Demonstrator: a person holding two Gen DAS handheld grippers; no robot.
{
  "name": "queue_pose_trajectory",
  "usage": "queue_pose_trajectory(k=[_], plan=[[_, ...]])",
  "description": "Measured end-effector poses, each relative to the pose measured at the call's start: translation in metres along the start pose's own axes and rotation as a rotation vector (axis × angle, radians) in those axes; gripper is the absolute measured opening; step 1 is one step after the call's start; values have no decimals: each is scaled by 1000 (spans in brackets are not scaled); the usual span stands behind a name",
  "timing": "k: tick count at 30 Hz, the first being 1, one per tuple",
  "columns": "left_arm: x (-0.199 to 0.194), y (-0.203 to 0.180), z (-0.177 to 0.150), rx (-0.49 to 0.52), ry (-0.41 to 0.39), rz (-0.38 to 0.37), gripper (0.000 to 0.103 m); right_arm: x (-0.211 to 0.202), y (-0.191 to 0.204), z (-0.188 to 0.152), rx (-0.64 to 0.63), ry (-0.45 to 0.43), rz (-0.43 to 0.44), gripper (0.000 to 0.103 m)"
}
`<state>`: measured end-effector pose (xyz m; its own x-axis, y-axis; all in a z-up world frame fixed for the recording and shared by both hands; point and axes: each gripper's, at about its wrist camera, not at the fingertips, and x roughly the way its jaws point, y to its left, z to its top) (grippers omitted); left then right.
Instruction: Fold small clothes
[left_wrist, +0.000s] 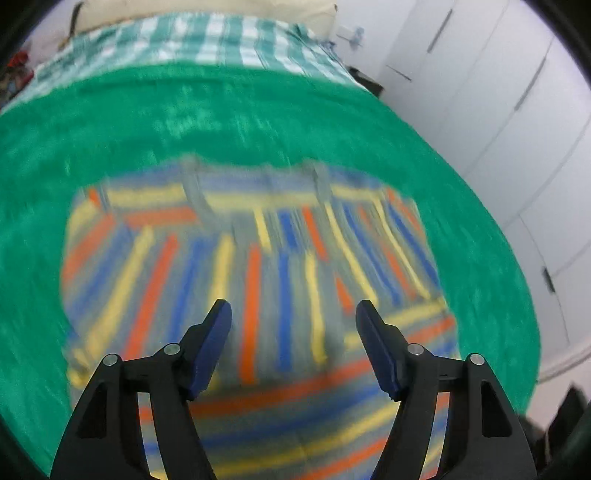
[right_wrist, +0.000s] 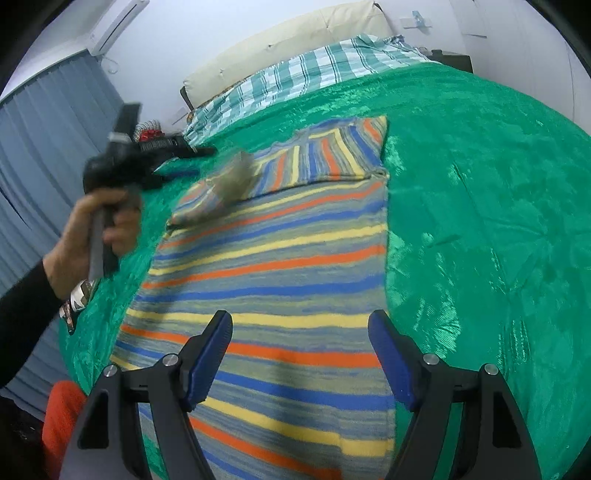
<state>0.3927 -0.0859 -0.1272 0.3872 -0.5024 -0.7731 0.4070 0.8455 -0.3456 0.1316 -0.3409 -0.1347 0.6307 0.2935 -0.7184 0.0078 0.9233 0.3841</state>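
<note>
A small striped knit sweater (right_wrist: 280, 258), blue, orange, yellow and grey, lies flat on a green blanket (right_wrist: 480, 221) on a bed. Its sleeves are folded in over the body at the far end. It also shows in the left wrist view (left_wrist: 251, 266), blurred. My left gripper (left_wrist: 293, 310) hovers above the sweater with jaws open and empty. It shows in the right wrist view (right_wrist: 201, 160), held in a hand at the sweater's far left edge. My right gripper (right_wrist: 301, 321) is open and empty above the sweater's near hem.
A teal checked sheet (right_wrist: 314, 70) and cream headboard (right_wrist: 288, 40) lie beyond the blanket. White wardrobe doors (left_wrist: 498, 110) stand on the right. Blue-grey curtains (right_wrist: 44, 155) hang left. An orange item (right_wrist: 62, 417) sits at the bed's near left.
</note>
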Motion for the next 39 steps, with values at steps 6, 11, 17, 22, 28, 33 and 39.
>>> queue_pose_trajectory(k=[6, 11, 17, 22, 28, 33, 39], plan=[[-72, 67, -38, -120, -133, 46, 72, -6, -9, 4, 12, 20, -13, 76], [-63, 117, -31, -185, -132, 182, 72, 24, 10, 72, 59, 85, 149, 76], [-38, 131, -68, -112, -72, 330, 70, 134, 19, 187, 194, 175, 257, 63], [-94, 158, -97, -171, -241, 386, 93, 214, 12, 209, 286, 357, 231, 54], [-95, 204, -133, -339, -291, 295, 93, 252, 14, 206, 277, 426, 171, 32], [-98, 203, -137, -323, -310, 296, 93, 236, 35, 223, 107, 273, 119, 5], [-94, 194, -138, -283, -294, 337, 96, 233, 62, 250, -141, 170, 61, 10]])
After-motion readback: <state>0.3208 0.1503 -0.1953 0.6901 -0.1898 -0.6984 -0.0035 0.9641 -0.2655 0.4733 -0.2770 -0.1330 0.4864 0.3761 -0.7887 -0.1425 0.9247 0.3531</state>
